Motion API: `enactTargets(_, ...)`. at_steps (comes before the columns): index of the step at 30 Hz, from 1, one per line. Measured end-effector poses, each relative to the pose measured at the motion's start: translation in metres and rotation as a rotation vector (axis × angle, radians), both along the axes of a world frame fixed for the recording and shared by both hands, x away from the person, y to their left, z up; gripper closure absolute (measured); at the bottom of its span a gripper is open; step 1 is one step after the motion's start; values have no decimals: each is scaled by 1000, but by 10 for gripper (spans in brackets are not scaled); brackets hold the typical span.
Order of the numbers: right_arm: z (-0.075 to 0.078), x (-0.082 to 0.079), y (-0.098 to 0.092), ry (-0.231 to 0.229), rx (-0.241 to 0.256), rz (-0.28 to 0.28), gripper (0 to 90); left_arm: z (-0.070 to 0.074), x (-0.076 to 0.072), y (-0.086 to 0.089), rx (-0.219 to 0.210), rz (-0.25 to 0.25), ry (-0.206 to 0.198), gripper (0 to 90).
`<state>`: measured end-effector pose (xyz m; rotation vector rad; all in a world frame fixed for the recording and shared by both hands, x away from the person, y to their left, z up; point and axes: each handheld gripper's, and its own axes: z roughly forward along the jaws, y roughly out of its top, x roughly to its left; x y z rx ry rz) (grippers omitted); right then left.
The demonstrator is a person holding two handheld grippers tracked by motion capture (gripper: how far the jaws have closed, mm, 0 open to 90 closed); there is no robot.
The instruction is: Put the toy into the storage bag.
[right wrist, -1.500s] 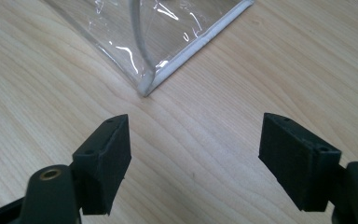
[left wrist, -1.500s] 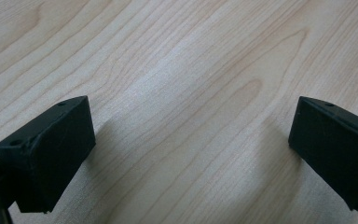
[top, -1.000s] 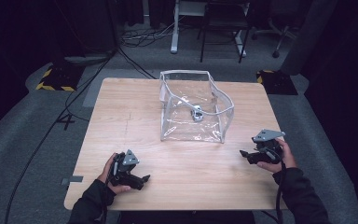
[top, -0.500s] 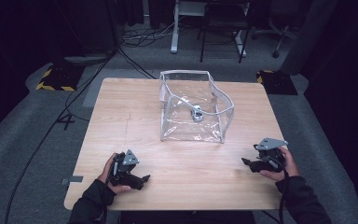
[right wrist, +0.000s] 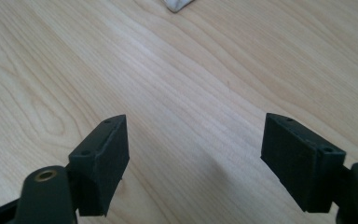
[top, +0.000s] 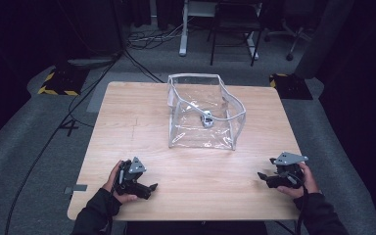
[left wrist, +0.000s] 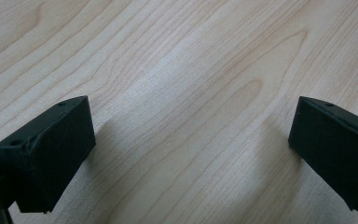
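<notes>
A clear plastic bag (top: 203, 115) with grey trim stands open on the wooden table (top: 127, 127), past the middle. A small grey-white piece (top: 207, 119) lies inside it. My left gripper (top: 149, 188) rests near the front left edge, held in a hand, its jaws wide apart over bare wood (left wrist: 191, 107). My right gripper (top: 263, 177) rests near the front right edge, open too, with bare wood (right wrist: 191, 116) between its jaws. A grey corner of the bag (right wrist: 177, 4) shows at the top of the right gripper view.
Black cables (top: 63, 122) trail across the grey floor left of the table. A desk frame and chair legs (top: 230, 29) stand behind it. Yellow-black striped blocks (top: 56, 83) sit by the far table corners.
My right gripper has moved back toward the front right edge and come down onto the table. The left gripper and the bag have stayed put.
</notes>
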<state>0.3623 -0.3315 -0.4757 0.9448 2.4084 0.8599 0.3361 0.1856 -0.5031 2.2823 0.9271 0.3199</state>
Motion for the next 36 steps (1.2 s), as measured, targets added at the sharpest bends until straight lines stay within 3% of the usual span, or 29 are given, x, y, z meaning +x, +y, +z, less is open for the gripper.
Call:
enactTargets(9,-8,-7,-10,16,58,1,216,0,0,0,0,0,0,6)
enactTargets(21,-21,-17,-25,44,103,-36,191,0,0,0,-3,-1,1,6)
enactTargets(25,-24,-20,-33,54,139,-52,187,0,0,0,-9,-1,10,6)
enactTargets(29,-27,-25,-37,26,163,-76,172,0,1,0,-7,1,0,6)
enactTargets(36,-28,-26,-40,25,157,-79,158,0,1,0,-7,1,1,6)
